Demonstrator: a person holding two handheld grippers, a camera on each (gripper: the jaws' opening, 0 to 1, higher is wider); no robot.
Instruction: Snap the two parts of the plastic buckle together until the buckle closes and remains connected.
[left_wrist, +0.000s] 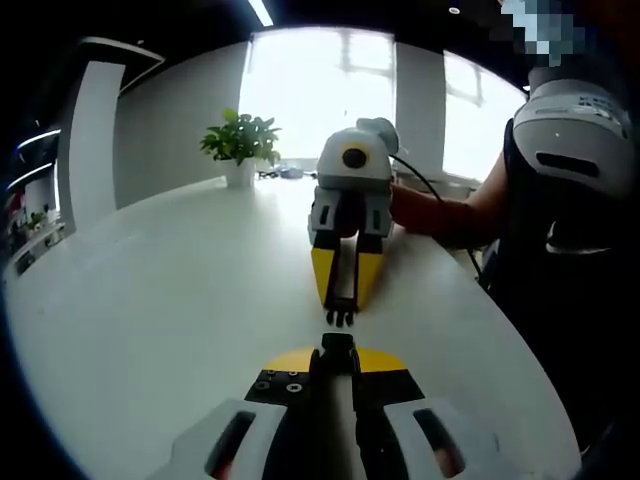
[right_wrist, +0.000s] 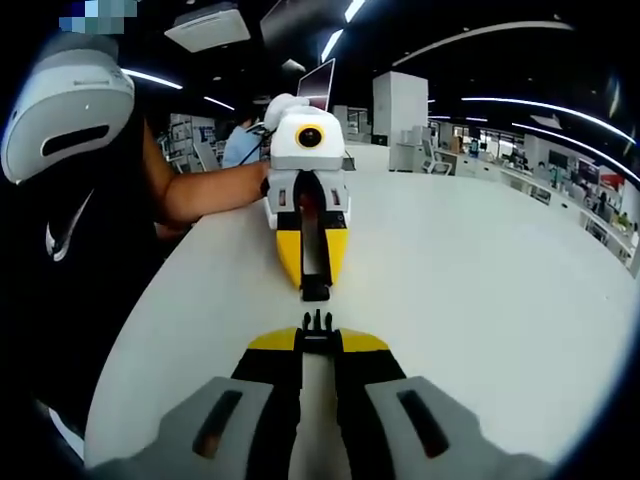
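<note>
Over the white worktop (left_wrist: 150, 320), my left claw (left_wrist: 338, 352) pinches the socket half (left_wrist: 338, 345); my right claw (right_wrist: 317, 332) pinches the pronged half (right_wrist: 317, 322). Tips face, just apart.

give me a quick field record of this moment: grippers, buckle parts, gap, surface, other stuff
left gripper: shut on socket half
right gripper: shut on pronged half
alignment: the two halves face each other tip to tip
gap: small, halves not yet touching
surface: white table
other: potted plant at the far edge
task state: buckle not yet snapped
</note>
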